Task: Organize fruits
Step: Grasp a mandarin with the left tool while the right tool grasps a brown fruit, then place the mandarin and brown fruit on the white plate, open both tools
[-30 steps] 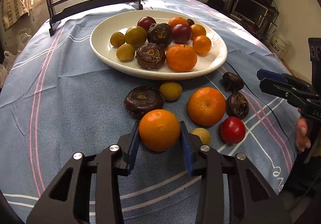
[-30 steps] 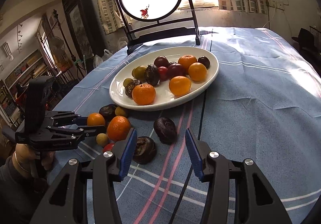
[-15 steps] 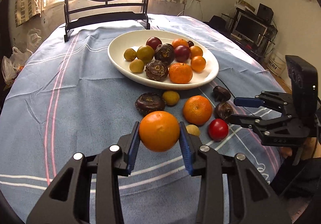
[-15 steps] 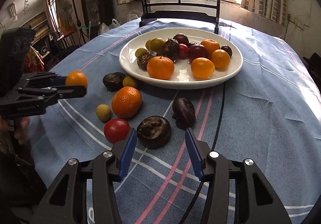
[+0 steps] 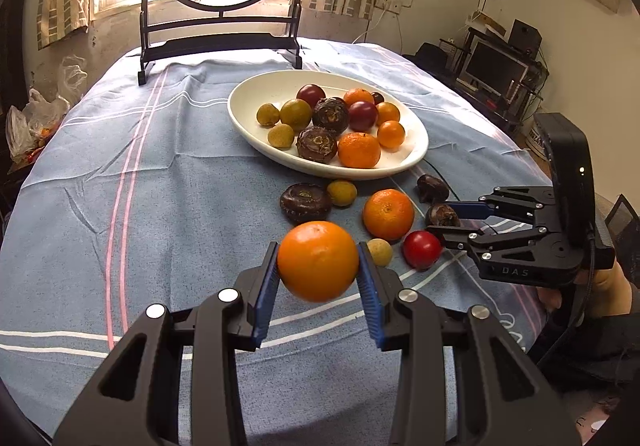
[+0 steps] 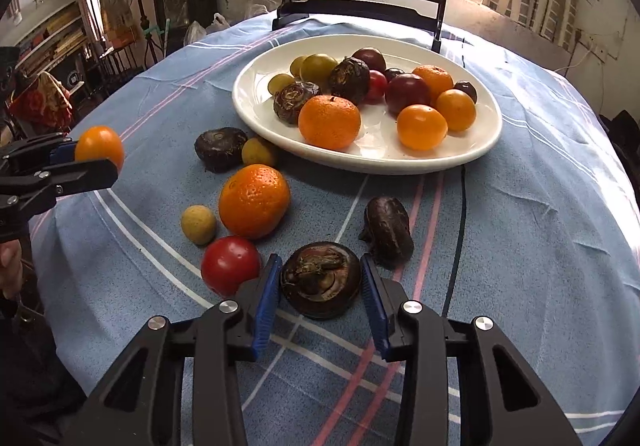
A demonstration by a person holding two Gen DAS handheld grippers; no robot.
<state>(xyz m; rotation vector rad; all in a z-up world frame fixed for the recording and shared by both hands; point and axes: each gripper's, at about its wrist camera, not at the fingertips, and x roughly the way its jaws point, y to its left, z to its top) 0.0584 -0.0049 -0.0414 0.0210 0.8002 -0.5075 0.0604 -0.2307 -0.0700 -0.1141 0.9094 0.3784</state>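
While mandarin is pinched at midline by left claw, firm, light, smooth-skinned; right claw spread wide around water chestnut, near plate: hard, grip flanks.

My left tool is pinching an orange up off the counter, with the white plate of fruit further back and my right tool spread open around a dark fruit.
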